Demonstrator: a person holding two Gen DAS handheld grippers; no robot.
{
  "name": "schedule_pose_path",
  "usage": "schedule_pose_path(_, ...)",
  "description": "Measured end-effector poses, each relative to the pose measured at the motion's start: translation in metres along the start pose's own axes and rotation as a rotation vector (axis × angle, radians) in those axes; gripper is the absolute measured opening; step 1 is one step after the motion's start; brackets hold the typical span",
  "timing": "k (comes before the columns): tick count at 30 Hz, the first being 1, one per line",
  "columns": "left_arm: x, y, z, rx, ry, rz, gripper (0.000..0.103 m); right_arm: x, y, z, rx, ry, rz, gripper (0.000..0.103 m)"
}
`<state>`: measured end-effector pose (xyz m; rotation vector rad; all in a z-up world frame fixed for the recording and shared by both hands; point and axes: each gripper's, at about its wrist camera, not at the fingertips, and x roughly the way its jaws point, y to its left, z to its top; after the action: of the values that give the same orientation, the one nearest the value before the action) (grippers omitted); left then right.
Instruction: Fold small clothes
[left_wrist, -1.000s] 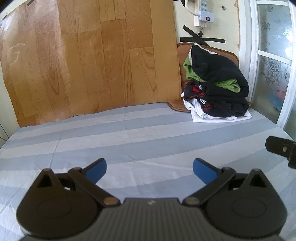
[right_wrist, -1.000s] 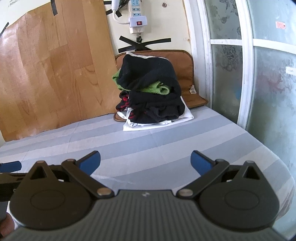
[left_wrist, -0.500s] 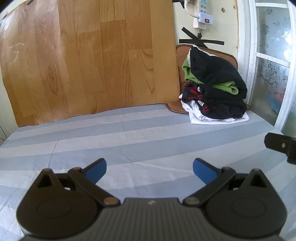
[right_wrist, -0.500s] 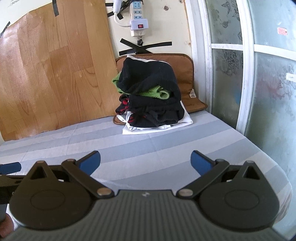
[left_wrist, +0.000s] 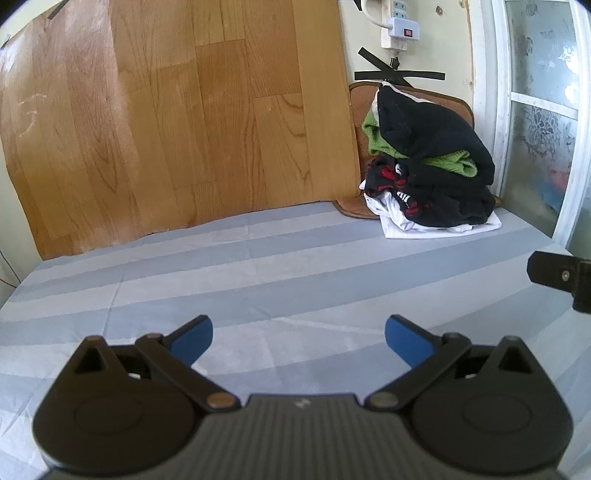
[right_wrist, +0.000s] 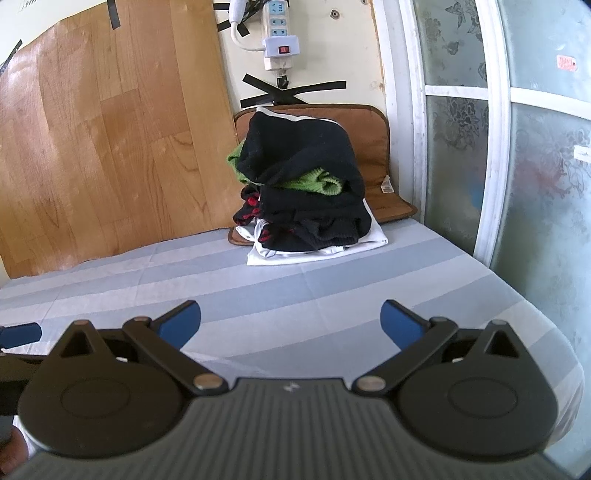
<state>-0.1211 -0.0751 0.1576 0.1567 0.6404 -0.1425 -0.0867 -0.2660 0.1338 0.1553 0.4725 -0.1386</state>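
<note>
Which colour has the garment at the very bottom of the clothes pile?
White; the bottom garment lies flat under the pile, clearest in the right wrist view.

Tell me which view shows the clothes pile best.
The right wrist view: the clothes pile sits near centre, facing the camera. The left wrist view shows the clothes pile off to the right, seen obliquely.

Clothes pile (right_wrist: 303, 192) on mat (right_wrist: 373, 155)

Matt striped cloth sheet (left_wrist: 295, 266), knitted black and green clothes pile (right_wrist: 306, 184), glossy wood-grain panel (left_wrist: 177, 122), frosted patterned glass (right_wrist: 454, 155)
</note>
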Motion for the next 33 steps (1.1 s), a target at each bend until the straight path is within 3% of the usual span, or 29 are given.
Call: schedule_pose_path(33, 0.0, -0.0007, -0.0051, 0.027, -0.004, 0.044, 0.103, 0.0009, -0.0014, -0.0036, 0.015, 0.01, 0.018, 0.103)
